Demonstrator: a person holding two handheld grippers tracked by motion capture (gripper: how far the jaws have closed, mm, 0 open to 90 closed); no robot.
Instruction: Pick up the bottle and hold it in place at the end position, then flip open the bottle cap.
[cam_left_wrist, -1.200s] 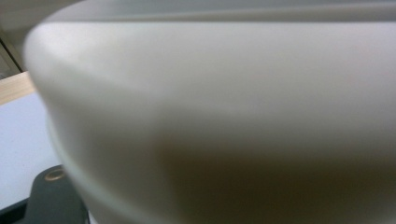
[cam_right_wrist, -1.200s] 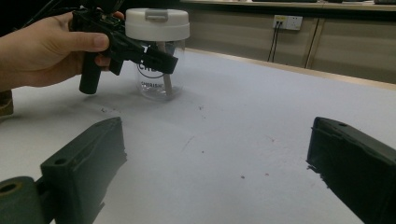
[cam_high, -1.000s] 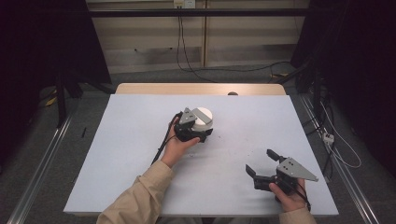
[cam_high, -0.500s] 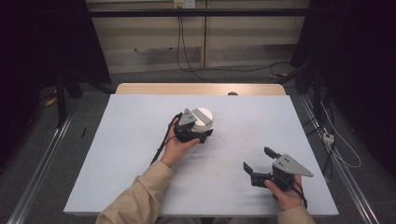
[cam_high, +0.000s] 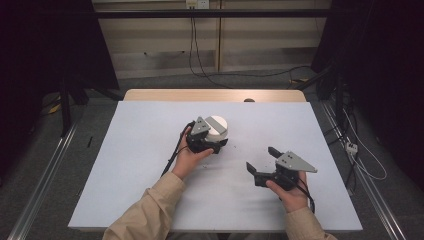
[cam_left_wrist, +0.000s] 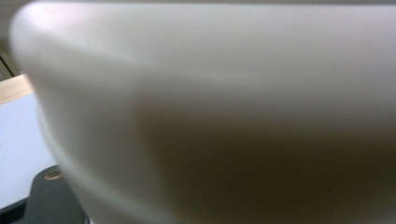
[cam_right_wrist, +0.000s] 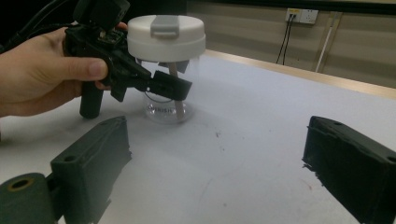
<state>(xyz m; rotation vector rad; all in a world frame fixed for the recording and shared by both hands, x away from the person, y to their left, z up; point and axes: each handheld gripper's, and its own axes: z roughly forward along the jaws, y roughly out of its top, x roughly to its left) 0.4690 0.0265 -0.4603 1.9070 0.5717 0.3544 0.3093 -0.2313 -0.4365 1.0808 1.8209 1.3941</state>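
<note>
Left claw (cam_right_wrist: 154, 86) pinches the clear jar (cam_right_wrist: 166, 100) on the tabletop (cam_high: 150, 150) below its white lid (cam_high: 218, 125); light, rigid, slick walls; right claw (cam_high: 260, 162), spread, waits nearby.

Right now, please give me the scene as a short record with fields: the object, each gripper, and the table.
object: clear jar with white lid, upright on the table
left gripper: left gripper around the jar body under the lid, jaws on either side; real contact cannot be told
right gripper: right gripper open, jaws wide apart, holding nothing, apart from the jar and to its right in the high view
table: white table with small dark specks near the jar
left gripper view: blurred white lid very close
</note>
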